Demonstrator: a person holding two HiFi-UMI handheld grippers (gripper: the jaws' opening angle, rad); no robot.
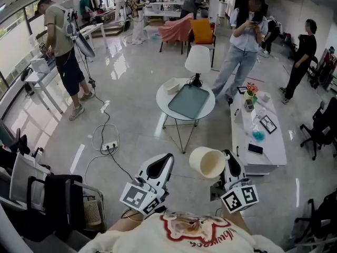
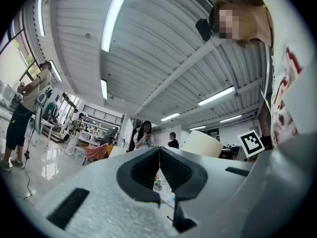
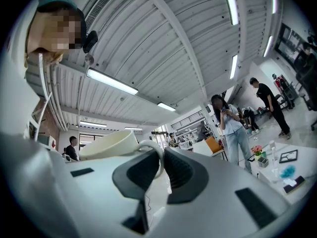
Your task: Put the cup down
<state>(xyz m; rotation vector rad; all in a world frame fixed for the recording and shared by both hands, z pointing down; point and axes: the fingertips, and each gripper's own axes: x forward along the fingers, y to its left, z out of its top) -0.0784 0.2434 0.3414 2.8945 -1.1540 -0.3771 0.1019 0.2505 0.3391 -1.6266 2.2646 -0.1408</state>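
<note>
The right gripper holds the white cup by its handle — its jaws are narrow, clamped on that thin loop. The cup is in the air, tipped on its side, mouth turned toward the left gripper just beside it. The left gripper's jaws are pressed together, nothing between them. Ahead stands a round white table bearing a grey-green tray and a lamp — well apart from the cup
</note>
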